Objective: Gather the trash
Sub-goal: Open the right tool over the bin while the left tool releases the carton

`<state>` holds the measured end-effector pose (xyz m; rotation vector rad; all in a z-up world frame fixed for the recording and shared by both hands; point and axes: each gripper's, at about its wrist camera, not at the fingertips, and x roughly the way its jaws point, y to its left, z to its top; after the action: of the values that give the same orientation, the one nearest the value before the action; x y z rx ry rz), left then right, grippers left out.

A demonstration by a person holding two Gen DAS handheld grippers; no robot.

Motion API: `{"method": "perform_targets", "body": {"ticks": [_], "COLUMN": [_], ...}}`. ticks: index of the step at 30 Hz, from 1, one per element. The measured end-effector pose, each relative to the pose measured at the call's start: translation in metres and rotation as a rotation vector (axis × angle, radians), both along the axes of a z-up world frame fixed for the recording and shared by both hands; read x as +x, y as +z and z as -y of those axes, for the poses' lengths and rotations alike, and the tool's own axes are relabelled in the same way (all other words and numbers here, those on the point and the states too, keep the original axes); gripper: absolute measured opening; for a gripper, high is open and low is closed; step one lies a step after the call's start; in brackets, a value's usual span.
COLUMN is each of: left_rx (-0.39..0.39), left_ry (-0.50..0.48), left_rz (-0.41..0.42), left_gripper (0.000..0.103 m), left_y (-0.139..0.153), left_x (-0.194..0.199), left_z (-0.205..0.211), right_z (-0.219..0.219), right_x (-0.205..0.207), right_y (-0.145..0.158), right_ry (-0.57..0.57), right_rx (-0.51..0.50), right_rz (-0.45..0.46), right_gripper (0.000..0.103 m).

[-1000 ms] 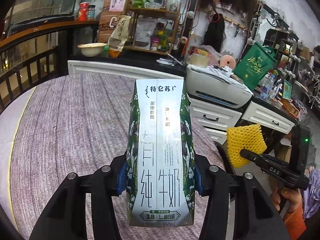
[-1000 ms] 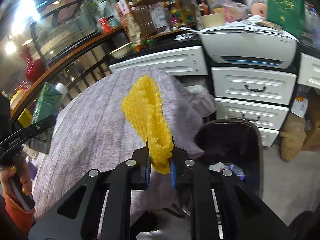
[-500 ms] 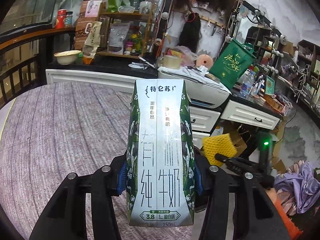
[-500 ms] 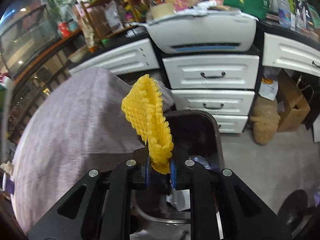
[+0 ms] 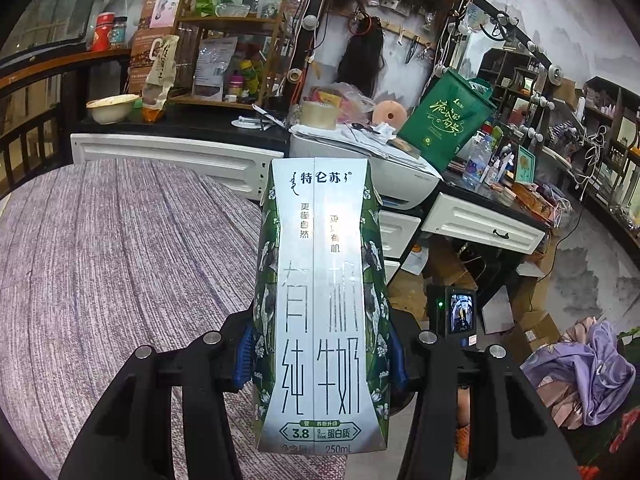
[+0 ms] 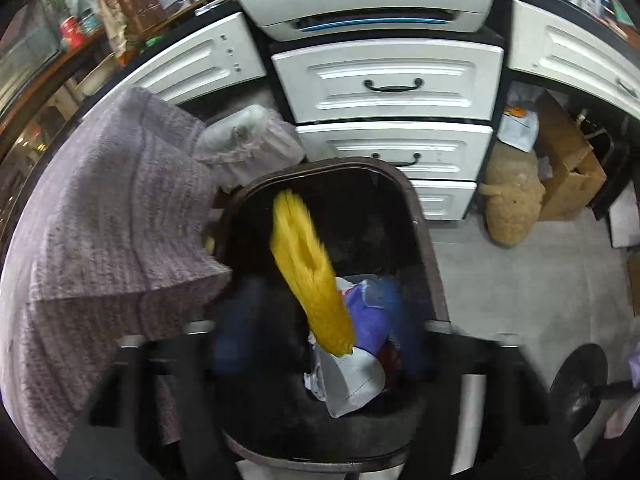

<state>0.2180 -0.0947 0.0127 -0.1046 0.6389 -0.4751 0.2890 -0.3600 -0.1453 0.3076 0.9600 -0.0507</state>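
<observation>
The left tongs [image 5: 322, 354] clamp a tall silver-and-green milk carton [image 5: 320, 304] upright, out over the edge of the table under its mauve woven cloth [image 5: 120, 264]. Over by the white drawers [image 6: 386, 80], the right tongs [image 6: 316, 344] have just been opening; their jaws stand wide, and the yellow foam fruit net [image 6: 308, 268], blurred, hangs loose between them above the dark brown plastic bin [image 6: 424, 240] with trash inside.

Right gripper [image 6: 320, 344] just opening; left gripper [image 5: 322, 356] clamped.
</observation>
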Motion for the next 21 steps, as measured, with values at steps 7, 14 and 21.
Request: {"method": "perform_targets", "body": {"ticks": [7, 14, 21], "left_rx": [-0.006, -0.016, -0.026], "left_ry": [-0.023, -0.073, -0.135], "left_rz": [-0.020, -0.059, -0.124], "left_gripper": [0.050, 0.050, 0.050], "left_y": [-0.007, -0.019, -0.037], "left_x": [0.002, 0.007, 0.020], "left_z": [0.011, 0.033, 0.065], "right_z": [0.009, 0.027, 0.050], "right_x": [-0.020, -0.055, -0.082], "right_y": [0.010, 0.036, 0.055], "right_ry": [-0.013, -0.045, -0.090], "right_rx": [0.034, 0.044, 0.035], "right_rz": [0.018, 0.076, 0.121], "right_gripper": [0.074, 0.077, 0.078]}}
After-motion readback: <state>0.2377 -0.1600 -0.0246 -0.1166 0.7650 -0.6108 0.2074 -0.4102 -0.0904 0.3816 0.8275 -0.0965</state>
